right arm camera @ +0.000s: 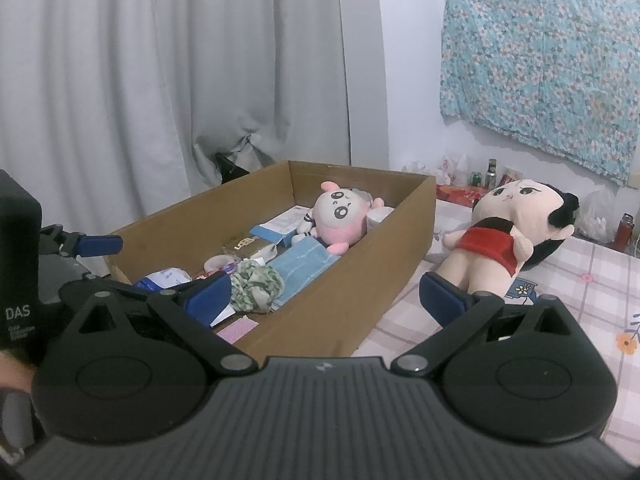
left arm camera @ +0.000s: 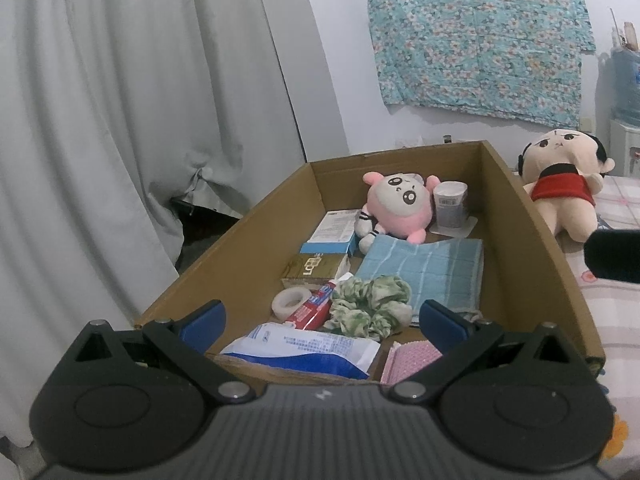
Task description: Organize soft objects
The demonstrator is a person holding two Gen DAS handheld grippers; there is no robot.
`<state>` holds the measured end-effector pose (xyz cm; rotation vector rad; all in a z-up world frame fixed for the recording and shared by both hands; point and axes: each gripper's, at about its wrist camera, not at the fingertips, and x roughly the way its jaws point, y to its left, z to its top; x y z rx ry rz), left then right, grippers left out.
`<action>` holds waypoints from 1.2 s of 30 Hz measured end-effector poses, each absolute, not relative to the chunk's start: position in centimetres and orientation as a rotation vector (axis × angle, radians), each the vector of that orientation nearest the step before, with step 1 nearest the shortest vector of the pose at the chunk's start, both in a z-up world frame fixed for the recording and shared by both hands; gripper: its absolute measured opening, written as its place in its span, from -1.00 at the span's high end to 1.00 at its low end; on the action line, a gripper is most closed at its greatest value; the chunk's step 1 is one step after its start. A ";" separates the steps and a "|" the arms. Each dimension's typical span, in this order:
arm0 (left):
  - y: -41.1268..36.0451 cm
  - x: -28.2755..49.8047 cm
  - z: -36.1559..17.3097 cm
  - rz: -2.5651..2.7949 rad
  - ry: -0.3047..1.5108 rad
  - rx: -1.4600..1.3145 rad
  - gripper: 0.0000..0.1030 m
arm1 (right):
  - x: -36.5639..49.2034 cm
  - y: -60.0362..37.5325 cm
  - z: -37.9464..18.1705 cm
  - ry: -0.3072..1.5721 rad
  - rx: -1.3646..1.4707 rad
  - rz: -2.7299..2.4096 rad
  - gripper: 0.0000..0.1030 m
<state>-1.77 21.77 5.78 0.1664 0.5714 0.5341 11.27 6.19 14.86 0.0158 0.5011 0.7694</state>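
overhead, both the left tongs (left arm camera: 322, 316) and right tongs (right arm camera: 326, 294) hang spread wide, gripping nothing, above the cardboard box (right arm camera: 340, 300).

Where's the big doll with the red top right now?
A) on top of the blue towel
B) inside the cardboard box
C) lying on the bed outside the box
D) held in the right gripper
C: the big doll lies on the checked bedsheet to the right of the cardboard box, outside its wall; the right gripper is open and holds nothing.
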 end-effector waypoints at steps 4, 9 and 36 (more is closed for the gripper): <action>21.8 -1.8 5.8 0.533 0.570 0.163 -1.00 | 11.2 6.2 14.9 0.500 0.017 0.772 -0.96; 21.7 -1.9 5.9 0.524 0.568 0.147 -1.00 | 11.0 6.2 14.9 0.500 0.017 0.771 -0.96; 20.8 -2.3 6.1 0.535 0.540 0.170 -1.00 | 11.1 6.1 14.7 0.506 0.014 0.755 -0.97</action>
